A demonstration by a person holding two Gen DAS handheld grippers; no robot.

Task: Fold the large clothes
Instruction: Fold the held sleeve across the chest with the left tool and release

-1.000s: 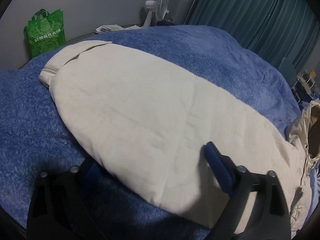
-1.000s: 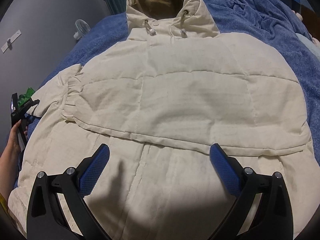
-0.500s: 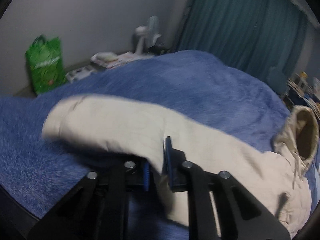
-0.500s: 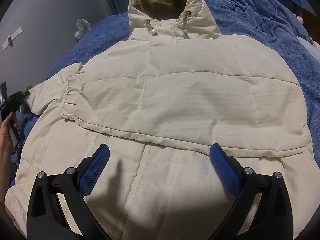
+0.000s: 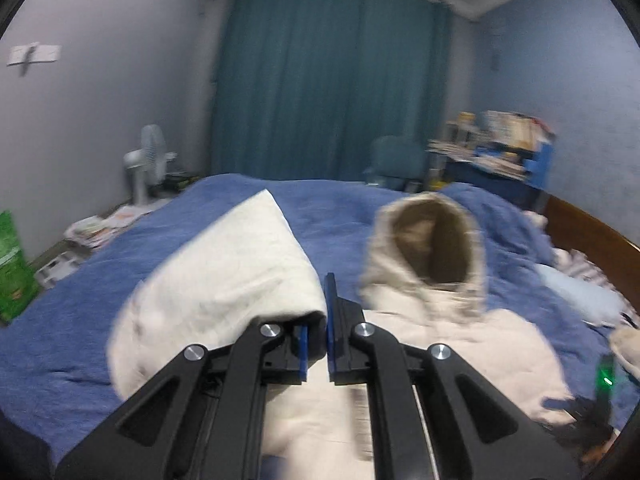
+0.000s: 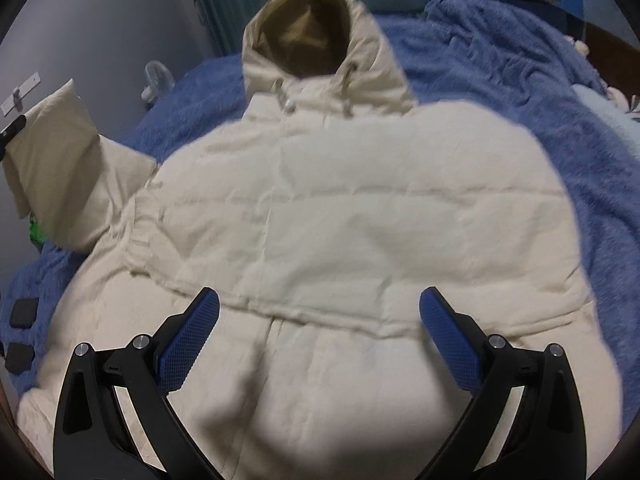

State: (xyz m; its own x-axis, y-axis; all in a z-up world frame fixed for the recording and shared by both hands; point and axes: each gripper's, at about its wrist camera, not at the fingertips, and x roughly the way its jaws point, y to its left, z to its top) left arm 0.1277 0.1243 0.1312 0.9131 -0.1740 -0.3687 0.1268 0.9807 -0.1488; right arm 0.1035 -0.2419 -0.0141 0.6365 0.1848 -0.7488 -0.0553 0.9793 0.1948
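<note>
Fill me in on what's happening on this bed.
A person is folding a cream hooded jacket spread on the blue blanket. The left tool is shut on the jacket's sleeve, which is raised off the bed. The right tool hovers open over the jacket's lower front, gripping nothing.

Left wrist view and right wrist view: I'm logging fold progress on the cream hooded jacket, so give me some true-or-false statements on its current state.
1. The left gripper is shut on the jacket sleeve. True.
2. The right gripper clamps the hem. False: its jaws are open, holding nothing.
3. The hood is folded under the jacket. False: it lies open, brown lining showing.
4. The jacket rests on a blue blanket. True.
</note>
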